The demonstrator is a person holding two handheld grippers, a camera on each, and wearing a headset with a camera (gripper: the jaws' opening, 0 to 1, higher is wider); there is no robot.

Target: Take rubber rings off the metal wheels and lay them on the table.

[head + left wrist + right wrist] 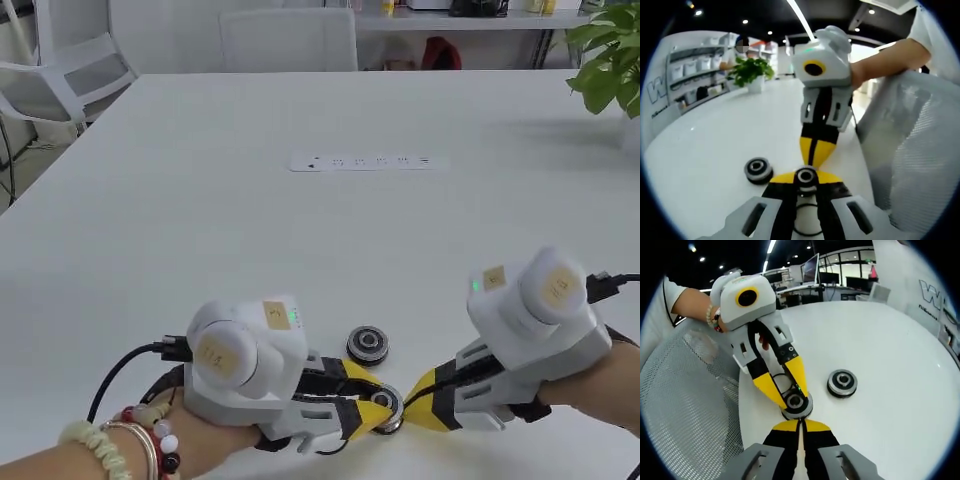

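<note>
Now my left tongs (372, 400) clamp the wheel (386, 405) steady, bottom centre, so the closed right tongs (414, 398) can peel its rim.

A power strip (362, 161) lies well ahead of the left gripper (372, 408). A plant (608, 60), perhaps potted, stands beyond the right gripper (412, 398)

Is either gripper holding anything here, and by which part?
The left gripper holds a metal wheel, jaws clamped across its rim. The right gripper, shut, touches the wheel's edge; whether it pinches anything cannot be told.
</note>
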